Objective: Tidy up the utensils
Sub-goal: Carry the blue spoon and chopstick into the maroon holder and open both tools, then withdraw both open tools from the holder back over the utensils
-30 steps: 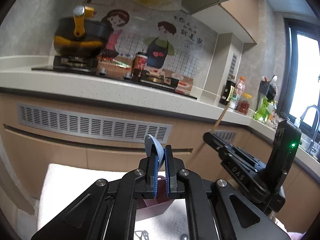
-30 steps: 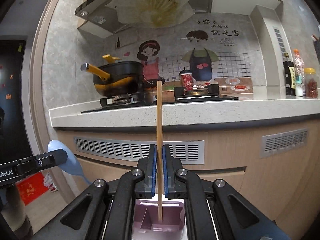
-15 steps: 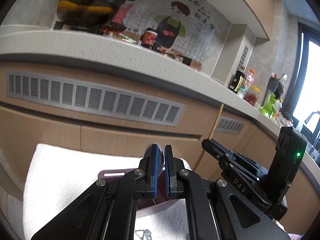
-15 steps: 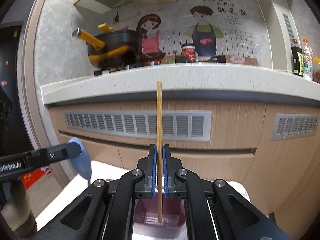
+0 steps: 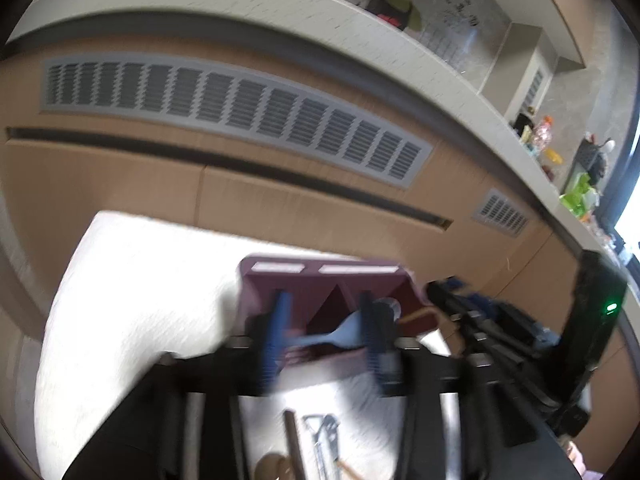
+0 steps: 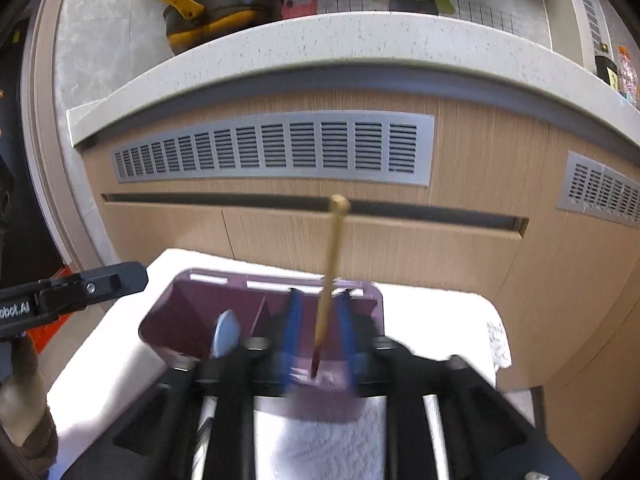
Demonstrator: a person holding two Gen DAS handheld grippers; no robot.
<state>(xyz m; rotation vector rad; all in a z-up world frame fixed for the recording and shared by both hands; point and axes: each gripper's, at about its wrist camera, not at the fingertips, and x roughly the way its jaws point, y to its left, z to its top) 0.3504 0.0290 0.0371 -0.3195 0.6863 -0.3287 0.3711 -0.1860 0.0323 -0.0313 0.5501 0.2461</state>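
Observation:
A purple two-compartment utensil holder [image 5: 328, 276] [image 6: 180, 312] stands on a white cloth. My left gripper [image 5: 324, 332] is open above it; the light blue spoon [image 5: 344, 332] lies loose between its jaws, dropping into the holder. In the right wrist view the spoon [image 6: 226, 338] stands in the left compartment. My right gripper [image 6: 318, 332] is open over the right compartment, and the wooden chopstick [image 6: 330, 276] stands free between its jaws, its tip down in the holder. The right gripper [image 5: 500, 320] also shows in the left wrist view, the left gripper [image 6: 80, 292] in the right.
The white cloth [image 5: 140, 300] [image 6: 432, 312] covers a low table before wooden cabinets with grey vents [image 6: 272, 148]. More utensils, a brown spoon [image 5: 276, 464] and a metal piece [image 5: 324, 436], lie on the cloth near me. A counter with a yellow-handled pot [image 6: 216, 12] is above.
Both grippers tilted down over the holder and opened. The blue spoon and the chopstick, gripped before, are now released into the holder.

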